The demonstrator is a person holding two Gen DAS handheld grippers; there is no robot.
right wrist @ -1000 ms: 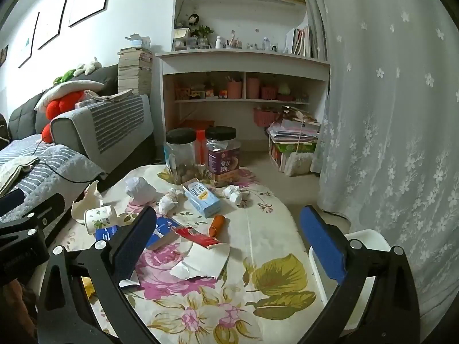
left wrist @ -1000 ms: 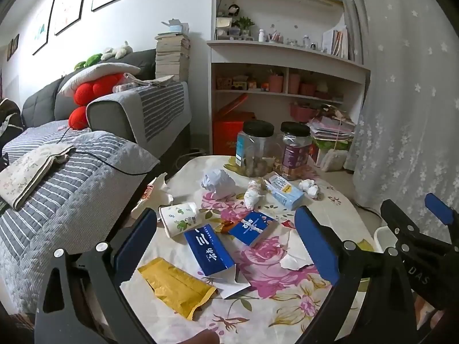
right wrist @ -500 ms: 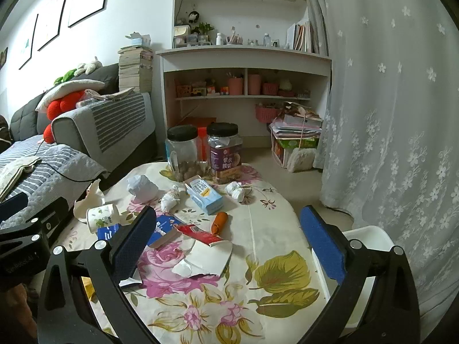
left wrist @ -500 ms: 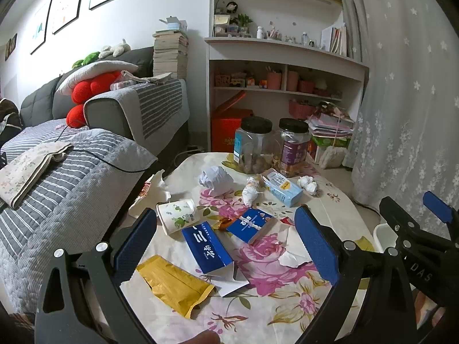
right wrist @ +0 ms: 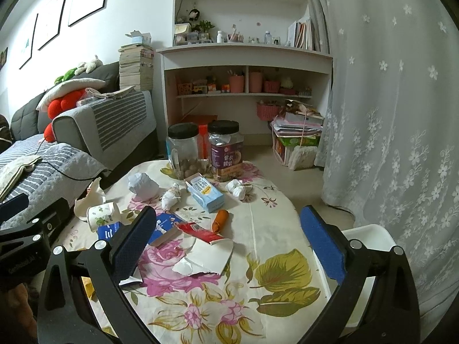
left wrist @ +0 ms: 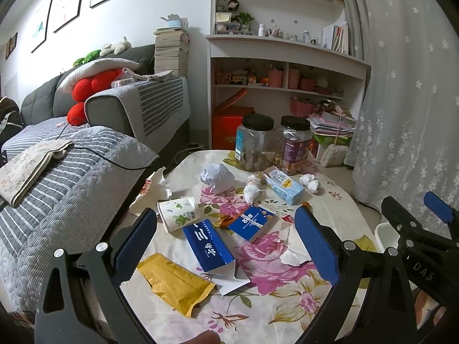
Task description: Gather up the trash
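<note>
Both claws are hovering wide apart and empty: left claw [left wrist: 225,240] over the blue box [left wrist: 208,243], right claw [right wrist: 229,240] over torn white paper [right wrist: 205,258]. Trash is lying scattered across the desk [right wrist: 275,229]; white bin [right wrist: 364,235] sitting just beside. Best lowering squarely, pinching flat pieces by an edge.

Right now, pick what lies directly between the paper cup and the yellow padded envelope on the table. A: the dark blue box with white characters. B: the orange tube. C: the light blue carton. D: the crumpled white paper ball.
A: in the left wrist view the dark blue box lies between the paper cup and the yellow padded envelope.
</note>
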